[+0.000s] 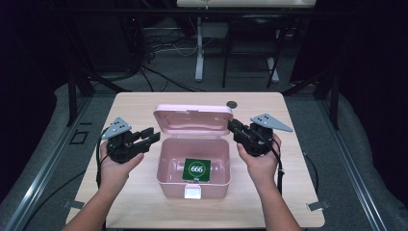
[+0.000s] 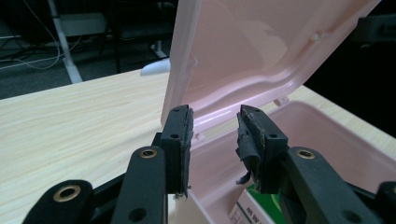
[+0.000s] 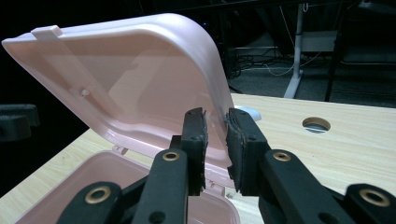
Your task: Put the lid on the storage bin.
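A pink plastic box (image 1: 193, 166) sits at the middle of a pale wooden table (image 1: 144, 103), its white front latch (image 1: 193, 193) at the near wall, facing the person. The box's long axis runs left to right across the table, and its opening faces up. On its floor lies a green card (image 1: 196, 169) (a white ring and the figures 666 on its face), near the front wall and a little right of centre.

On the near left, the left hand (image 1: 114, 168) holds the left gripper (image 1: 150, 137) just left of the box, jaws pointing right towards the lid's left corner. In the left gripper view the two pads stand apart with the lid's lower left edge showing in the gap between them; neither pad presses on it.

On the near right, the right hand (image 1: 262, 163) holds the right gripper (image 1: 233, 126) at the lid's right end, jaws pointing left. In the right gripper view the jaws stand narrowly apart around the lid's right edge; whether the pads press on it cannot be told.

The lid (image 1: 193, 119) stands raised from hinges at the far wall, its hollow inside facing the person. Beyond it, a round hole (image 1: 232, 103) lies near the table's far edge.
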### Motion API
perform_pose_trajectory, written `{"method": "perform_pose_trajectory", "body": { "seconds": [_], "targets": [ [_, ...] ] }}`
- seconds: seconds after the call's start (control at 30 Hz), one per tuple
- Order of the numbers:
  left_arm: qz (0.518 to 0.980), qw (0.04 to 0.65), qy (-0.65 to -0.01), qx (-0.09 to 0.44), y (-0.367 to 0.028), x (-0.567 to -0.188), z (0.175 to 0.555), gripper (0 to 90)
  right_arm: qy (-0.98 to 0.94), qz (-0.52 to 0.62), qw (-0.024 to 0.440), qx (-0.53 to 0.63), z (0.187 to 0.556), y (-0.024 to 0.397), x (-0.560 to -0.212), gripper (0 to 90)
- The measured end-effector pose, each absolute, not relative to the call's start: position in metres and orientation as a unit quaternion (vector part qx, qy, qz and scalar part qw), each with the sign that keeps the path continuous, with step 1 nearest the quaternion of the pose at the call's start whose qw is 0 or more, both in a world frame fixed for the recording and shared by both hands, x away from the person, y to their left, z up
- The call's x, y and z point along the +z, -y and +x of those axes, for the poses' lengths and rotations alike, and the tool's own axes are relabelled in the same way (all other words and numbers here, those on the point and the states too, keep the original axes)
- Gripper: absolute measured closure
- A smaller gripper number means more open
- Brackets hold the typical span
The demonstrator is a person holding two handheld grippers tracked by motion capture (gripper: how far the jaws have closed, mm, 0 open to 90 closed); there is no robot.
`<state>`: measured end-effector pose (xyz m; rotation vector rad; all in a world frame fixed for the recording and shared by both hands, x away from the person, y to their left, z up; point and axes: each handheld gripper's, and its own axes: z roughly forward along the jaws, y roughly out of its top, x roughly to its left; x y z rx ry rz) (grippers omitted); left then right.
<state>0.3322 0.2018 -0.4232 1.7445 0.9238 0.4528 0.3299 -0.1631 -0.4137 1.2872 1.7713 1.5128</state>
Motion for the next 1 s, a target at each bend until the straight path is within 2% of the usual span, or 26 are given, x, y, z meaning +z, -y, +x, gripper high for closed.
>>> {"method": "perform_pose_trajectory", "body": {
  "seconds": [0.47, 0.67, 0.83, 1.0],
  "targets": [
    [0.719, 0.519, -0.391, 0.245, -0.19, -0.403, 0.344, 62.6, -0.646, 0.47, 0.235, 0.554, 0.327, 0.163, -0.413, 76.7],
    [0.71, 0.527, -0.396, 0.246, -0.189, -0.398, 0.35, 62.5, -0.646, 0.469, 0.231, 0.557, 0.328, 0.164, -0.413, 76.3],
    [0.713, 0.538, -0.384, 0.234, -0.188, -0.396, 0.351, 65.7, -0.646, 0.466, 0.206, 0.569, 0.329, 0.166, -0.413, 76.1],
    [0.712, 0.538, -0.388, 0.23, -0.188, -0.393, 0.354, 67.7, -0.643, 0.462, 0.224, 0.569, 0.329, 0.166, -0.412, 75.9]
  ]
}}
